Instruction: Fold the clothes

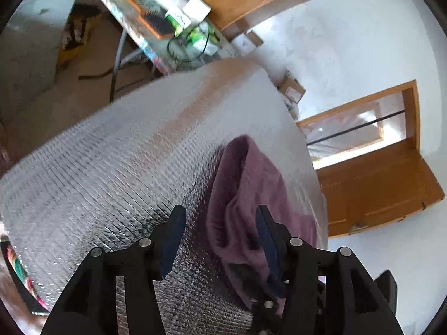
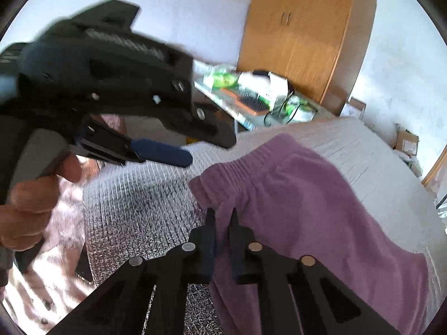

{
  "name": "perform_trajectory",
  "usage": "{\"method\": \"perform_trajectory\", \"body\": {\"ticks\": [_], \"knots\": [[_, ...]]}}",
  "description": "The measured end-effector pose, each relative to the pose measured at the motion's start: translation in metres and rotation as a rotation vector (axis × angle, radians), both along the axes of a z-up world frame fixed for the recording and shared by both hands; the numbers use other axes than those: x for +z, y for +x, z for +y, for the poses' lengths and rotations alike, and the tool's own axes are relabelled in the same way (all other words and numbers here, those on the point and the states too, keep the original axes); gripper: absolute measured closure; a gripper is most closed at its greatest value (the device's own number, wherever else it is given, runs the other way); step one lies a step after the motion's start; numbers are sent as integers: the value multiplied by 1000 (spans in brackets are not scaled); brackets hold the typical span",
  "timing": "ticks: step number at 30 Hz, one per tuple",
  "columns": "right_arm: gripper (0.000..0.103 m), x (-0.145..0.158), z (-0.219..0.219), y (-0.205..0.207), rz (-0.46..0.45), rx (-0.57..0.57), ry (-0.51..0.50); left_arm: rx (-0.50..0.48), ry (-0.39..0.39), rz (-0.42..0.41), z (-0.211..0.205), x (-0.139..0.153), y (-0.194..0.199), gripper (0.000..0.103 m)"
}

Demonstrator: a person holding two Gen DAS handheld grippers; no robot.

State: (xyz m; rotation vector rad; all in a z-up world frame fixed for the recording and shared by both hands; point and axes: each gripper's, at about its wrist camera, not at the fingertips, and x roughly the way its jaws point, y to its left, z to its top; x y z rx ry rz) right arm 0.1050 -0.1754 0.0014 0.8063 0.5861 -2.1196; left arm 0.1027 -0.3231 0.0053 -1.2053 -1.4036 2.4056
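The purple garment (image 2: 307, 195) lies on the silver quilted worktop (image 1: 111, 167), toward its far right side, ribbed waistband bunched at the near end. The right gripper (image 2: 222, 217) has its fingers nearly together, pinching a fold of the fabric just behind the waistband, probably to anchor or lift that edge. The left gripper (image 1: 220, 215) has its fingers spread wide; cloth lies between them unpressed, so it looks ready to take a second hold.
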Motion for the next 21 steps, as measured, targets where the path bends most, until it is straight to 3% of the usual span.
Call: {"method": "perform_trajectory", "body": {"ticks": [5, 13, 15, 16, 17, 21], "knots": [[96, 9, 12, 5, 24, -9, -62, -46, 108, -2, 2, -7, -13, 48], [96, 15, 23, 11, 9, 1, -97, -137, 119, -35, 18, -15, -47, 50], [96, 15, 23, 12, 15, 4, -95, -149, 118, -38, 22, -15, -53, 55], [96, 15, 23, 12, 12, 4, -94, -159, 109, -41, 25, -15, -56, 61], [96, 14, 22, 13, 11, 6, -92, -168, 88, -38, 27, -14, -59, 74], [96, 12, 19, 13, 7, 12, -74, -179, 27, -26, 25, -8, -62, 85]]}}
